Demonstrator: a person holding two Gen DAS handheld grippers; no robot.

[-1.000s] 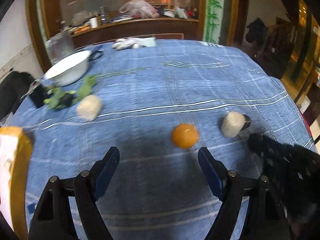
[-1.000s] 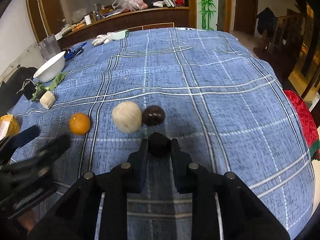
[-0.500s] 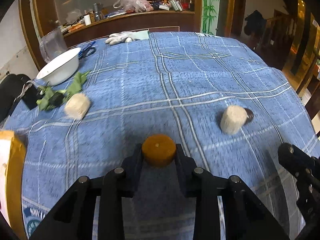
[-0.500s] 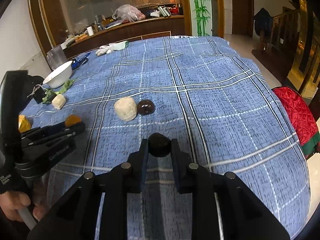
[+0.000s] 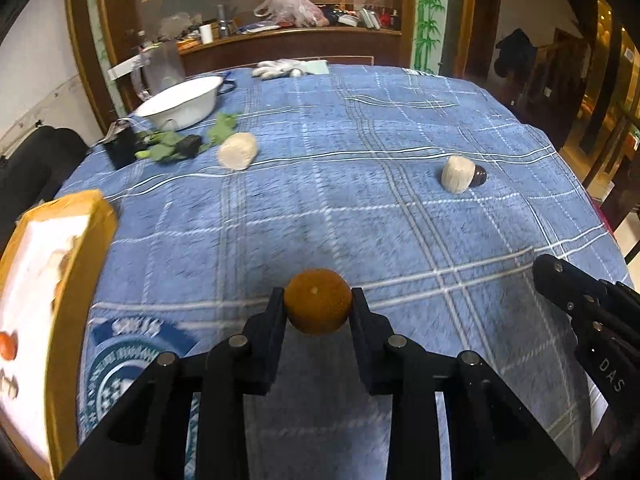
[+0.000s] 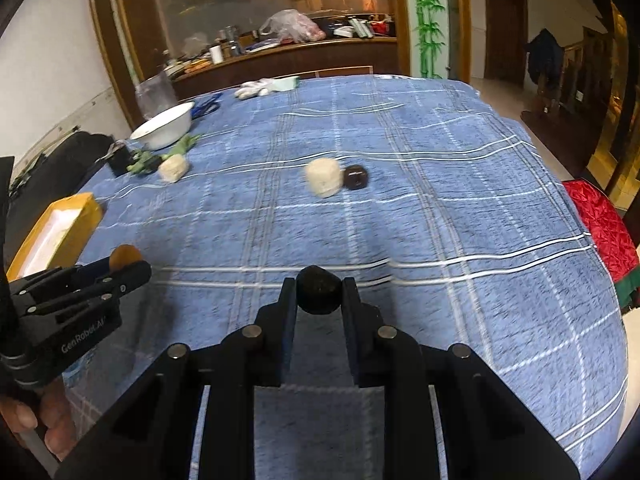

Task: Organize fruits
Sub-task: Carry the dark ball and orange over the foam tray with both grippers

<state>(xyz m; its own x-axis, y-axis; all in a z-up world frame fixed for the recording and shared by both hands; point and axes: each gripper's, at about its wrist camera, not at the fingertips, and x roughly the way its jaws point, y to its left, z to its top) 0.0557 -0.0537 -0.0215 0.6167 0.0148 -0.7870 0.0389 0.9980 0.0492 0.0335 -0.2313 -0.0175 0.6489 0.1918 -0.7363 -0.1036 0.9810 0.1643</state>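
Observation:
My left gripper [image 5: 318, 304] is shut on an orange [image 5: 318, 301] and holds it above the blue checked tablecloth [image 5: 360, 216]. My right gripper [image 6: 319, 290] is shut on a dark round fruit [image 6: 319, 290]. Out on the cloth, a pale fruit [image 6: 323, 178] lies touching a second dark fruit [image 6: 356, 177]. Another pale fruit [image 5: 237, 151] lies by some green leaves [image 5: 168, 146]. A yellow box [image 5: 48, 300] with a white inside sits at the left edge and holds a small red fruit [image 5: 7, 345]. The left gripper also shows in the right wrist view [image 6: 120, 264].
A white bowl [image 5: 180, 101] stands at the far left with a clear jug [image 5: 160, 68] behind it. White gloves [image 5: 280, 68] lie at the far edge. A small black object [image 5: 120, 145] sits near the leaves. A red cushion [image 6: 600, 220] lies past the right edge.
My left gripper closed on the orange, lifted it and drew back toward the yellow box. My right gripper, holding the dark fruit throughout, pulled back from the pale fruit.

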